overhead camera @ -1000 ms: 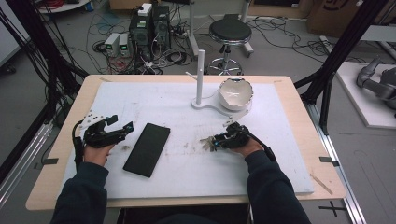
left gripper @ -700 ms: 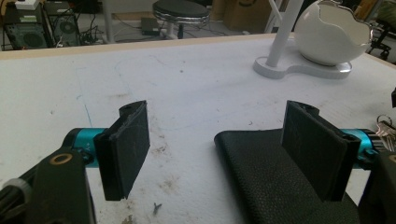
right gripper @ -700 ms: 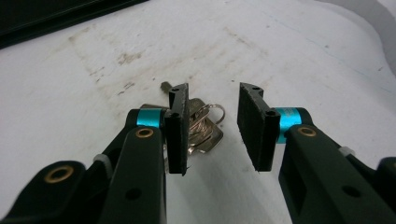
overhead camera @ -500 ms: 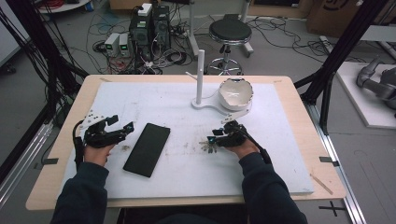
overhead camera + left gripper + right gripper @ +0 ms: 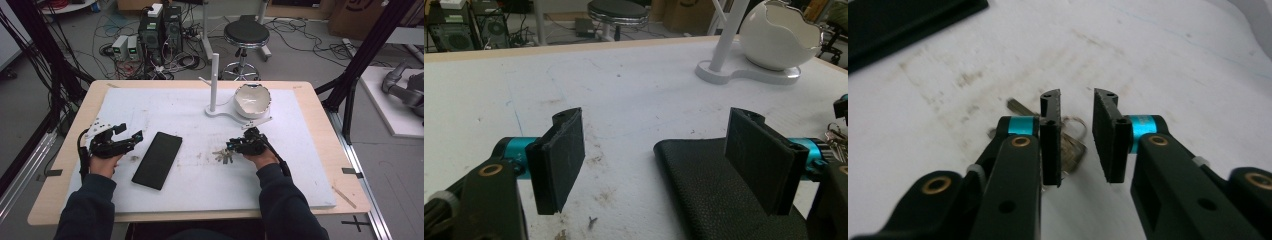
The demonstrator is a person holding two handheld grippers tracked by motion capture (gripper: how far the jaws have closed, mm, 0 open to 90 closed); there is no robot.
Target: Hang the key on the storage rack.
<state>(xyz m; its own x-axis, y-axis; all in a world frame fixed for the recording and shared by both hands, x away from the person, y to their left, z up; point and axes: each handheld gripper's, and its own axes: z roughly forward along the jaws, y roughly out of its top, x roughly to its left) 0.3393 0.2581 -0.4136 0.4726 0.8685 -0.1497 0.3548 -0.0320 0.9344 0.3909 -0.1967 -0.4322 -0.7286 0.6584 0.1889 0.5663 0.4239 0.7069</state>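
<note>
Leftward since earlier, right claw (image 5: 1077,137) narrows, unclamped, over keys (image 5: 223,156); left claw (image 5: 664,160) gapes beside wallet (image 5: 157,160).

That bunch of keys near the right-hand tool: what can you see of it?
The bunch of keys lies flat on the stained white table cover, right of the black wallet. It looks like silvery metal: a few keys fanned out from a thin ring. In the right gripper view the ring shows between the jaws of the right gripper, which stand slightly apart and have just been closing; whether a pad touches the keys is unclear.
</note>
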